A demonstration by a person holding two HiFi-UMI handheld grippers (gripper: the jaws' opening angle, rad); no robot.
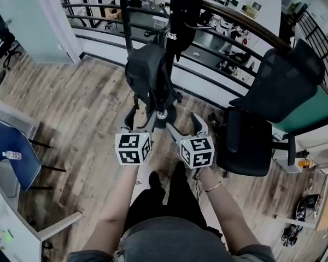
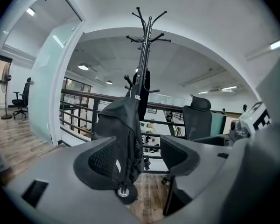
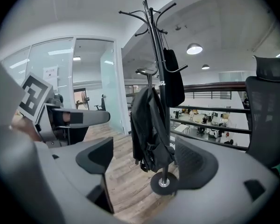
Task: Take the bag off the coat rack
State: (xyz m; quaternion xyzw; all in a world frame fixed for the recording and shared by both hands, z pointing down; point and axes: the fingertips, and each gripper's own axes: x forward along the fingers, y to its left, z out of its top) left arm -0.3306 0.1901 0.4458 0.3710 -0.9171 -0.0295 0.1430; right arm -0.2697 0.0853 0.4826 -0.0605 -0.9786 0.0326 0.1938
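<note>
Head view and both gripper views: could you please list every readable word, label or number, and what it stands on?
No text is legible.
White tag on the bag: too small to read.
Paper notice on the glass wall: blurred.
Marker cubes: square patterns only, no letters.

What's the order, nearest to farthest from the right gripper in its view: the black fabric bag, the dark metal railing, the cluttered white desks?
1. Black fabric bag, straight ahead on the coat rack.
2. Dark metal railing, behind the rack.
3. Cluttered white desks, beyond the railing, lower down.
</note>
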